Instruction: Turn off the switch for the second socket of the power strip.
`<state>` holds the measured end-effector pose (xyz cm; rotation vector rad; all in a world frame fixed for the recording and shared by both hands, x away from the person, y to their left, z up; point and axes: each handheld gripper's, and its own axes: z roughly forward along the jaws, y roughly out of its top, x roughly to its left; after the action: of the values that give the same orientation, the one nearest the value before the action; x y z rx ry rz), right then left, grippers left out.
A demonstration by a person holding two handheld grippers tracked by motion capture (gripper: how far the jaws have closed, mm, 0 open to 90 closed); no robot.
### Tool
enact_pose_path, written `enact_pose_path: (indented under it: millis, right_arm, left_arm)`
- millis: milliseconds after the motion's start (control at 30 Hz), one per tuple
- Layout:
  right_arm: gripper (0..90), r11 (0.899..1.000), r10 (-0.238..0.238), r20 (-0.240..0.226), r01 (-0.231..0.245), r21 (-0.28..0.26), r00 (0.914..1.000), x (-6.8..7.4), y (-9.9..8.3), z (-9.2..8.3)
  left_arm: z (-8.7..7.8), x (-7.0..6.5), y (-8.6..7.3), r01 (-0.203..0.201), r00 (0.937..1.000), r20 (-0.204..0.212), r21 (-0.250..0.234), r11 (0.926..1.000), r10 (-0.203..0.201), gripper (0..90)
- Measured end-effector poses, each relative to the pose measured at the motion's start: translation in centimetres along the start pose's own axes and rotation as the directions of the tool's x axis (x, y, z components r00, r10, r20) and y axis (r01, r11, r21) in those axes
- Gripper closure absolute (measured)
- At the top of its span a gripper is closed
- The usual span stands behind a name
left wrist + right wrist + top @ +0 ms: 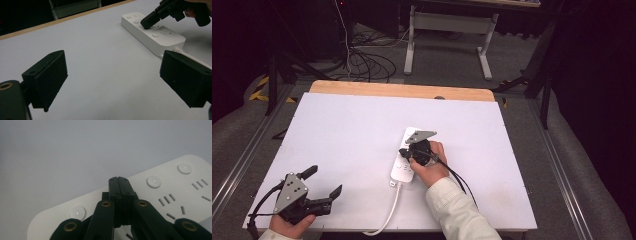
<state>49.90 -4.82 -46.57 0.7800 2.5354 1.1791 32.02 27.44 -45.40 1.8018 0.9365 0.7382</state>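
Right claw [119,180], closed, presses white round-buttoned power strip [175,187].

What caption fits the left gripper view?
Open left gripper hovers over the white table while the shut right gripper presses onto the white power strip.

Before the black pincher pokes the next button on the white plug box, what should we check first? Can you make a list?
1. Right gripper shut to a point: ok.
2. Its tip over the power strip: ok.
3. Tip actually on a button: cannot tell.
4. Left gripper open and away from the strip: ok.
5. Cord lying loose, clear of both grippers: ok.
6. Strip switched on: cannot tell.
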Motion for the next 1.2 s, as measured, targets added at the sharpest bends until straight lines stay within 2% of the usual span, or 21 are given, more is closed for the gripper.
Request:
enact_pose_path:
  millis: [267,300,367,433,567,700,1133,1200]
  right_arm:
    - [90.0,1.000,0.017,-0.008,-0.017,-0.015,0.9998,-0.1,-0.2,0.0]
    - [90.0,0.999,0.037,-0.015,-0.037,-0.025,0.9992,-0.1,-0.1,-0.3]
    - [90.0,0.999,0.040,-0.027,-0.040,-0.023,0.9989,0.0,-0.1,-0.3]
    - [87.6,0.999,0.033,-0.033,-0.034,-0.041,0.9989,0.1,-0.1,-0.4]
    - [87.7,0.997,0.014,-0.013,-0.015,-0.076,0.9998,0.4,0.2,-1.2]
    - [85.7,0.996,-0.004,-0.010,0.003,-0.085,0.9999,0.6,0.6,-1.9]
    - [63.4,0.988,-0.072,-0.019,0.068,-0.141,0.9972,1.7,2.2,-3.8]
    - [55.2,0.990,-0.061,-0.014,0.059,-0.130,0.9980,1.7,2.3,-3.9]
  left_arm:
    - [0.0,0.1,0.0,-0.002,1.0000,-0.005,-0.001,1.0000,0.002,8.2]
    - [0.0,0.1,0.0,-0.002,1.0000,-0.004,0.000,1.0000,0.002,8.2]
    - [0.0,0.1,0.1,-0.004,1.0000,-0.003,0.000,1.0000,0.004,8.2]
    - [0.0,0.0,0.0,0.001,1.0000,-0.004,-0.001,1.0000,-0.001,8.2]
    - [0.0,0.1,0.0,0.002,1.0000,-0.006,-0.002,1.0000,-0.002,8.2]
    - [0.0,0.0,0.1,0.003,1.0000,-0.004,-0.003,1.0000,-0.003,8.2]
    - [0.1,0.1,0.0,0.007,1.0000,-0.005,-0.004,1.0000,-0.007,8.2]
    - [0.1,0.2,0.0,0.003,1.0000,-0.007,-0.003,1.0000,-0.003,8.2]
